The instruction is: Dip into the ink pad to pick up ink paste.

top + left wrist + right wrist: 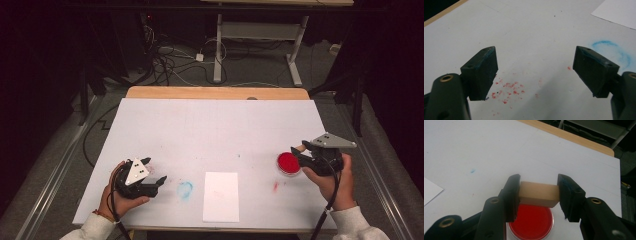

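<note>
My right gripper [538,192] is shut on a small pale wooden block [538,194], held just above a round dish of red paint [531,222]. In the high view the dish of red paint [288,162] sits at the table's right, with the right gripper [300,151] over its right edge and the wooden block [298,148] peeking out at its tip. My left gripper [156,183] rests at the table's front left, jaws open with nothing between them. In the left gripper view its fingers [484,71] stand wide apart over red paint specks [507,90].
A white paper sheet [221,196] lies at the front middle of the white table cover [215,130]. A blue ring smudge [185,189] lies between it and the left gripper; a red smear [275,186] lies near the dish. Beyond the wooden table edge [215,92] are cables and desk legs.
</note>
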{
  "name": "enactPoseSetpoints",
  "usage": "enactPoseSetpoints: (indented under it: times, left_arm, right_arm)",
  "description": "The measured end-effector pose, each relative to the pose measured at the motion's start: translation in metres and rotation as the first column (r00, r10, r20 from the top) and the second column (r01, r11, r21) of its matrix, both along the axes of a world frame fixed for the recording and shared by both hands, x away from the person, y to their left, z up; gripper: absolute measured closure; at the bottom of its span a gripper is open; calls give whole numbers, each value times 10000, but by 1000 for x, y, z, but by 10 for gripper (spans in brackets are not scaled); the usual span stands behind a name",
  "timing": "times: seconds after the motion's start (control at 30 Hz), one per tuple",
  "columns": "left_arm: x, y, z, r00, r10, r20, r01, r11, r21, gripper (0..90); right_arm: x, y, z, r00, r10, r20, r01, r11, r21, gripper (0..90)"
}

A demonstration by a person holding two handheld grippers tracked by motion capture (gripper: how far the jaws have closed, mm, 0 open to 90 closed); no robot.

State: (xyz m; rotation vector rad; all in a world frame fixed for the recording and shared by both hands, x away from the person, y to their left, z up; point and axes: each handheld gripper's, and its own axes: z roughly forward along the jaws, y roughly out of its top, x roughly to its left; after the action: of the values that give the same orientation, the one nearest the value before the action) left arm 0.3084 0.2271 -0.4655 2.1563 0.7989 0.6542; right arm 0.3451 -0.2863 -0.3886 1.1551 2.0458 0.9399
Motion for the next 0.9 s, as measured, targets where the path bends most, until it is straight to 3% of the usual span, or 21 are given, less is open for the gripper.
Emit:
enactPoseSetpoints:
  times: [0.13,0.3,0.37,0.9]
  left_arm:
    - [1,0,0,9999,-59,119,58,9999,82,195]
    - [0,-3,-1,10000,-73,-31,74,9998,158,195]
    - [0,-3,0,10000,-80,-1,80,9998,165,194]
    - [-3,-6,0,9999,-160,-37,162,9989,443,195]
  right_arm:
    - [0,-3,4,10000,-69,57,68,9999,120,553]
    - [-2,-4,9,9998,-14,180,8,9994,341,553]
    - [-2,-1,8,9999,69,152,-73,9997,232,552]
    - [17,3,-35,9945,-36,-1046,1,9994,-339,552]
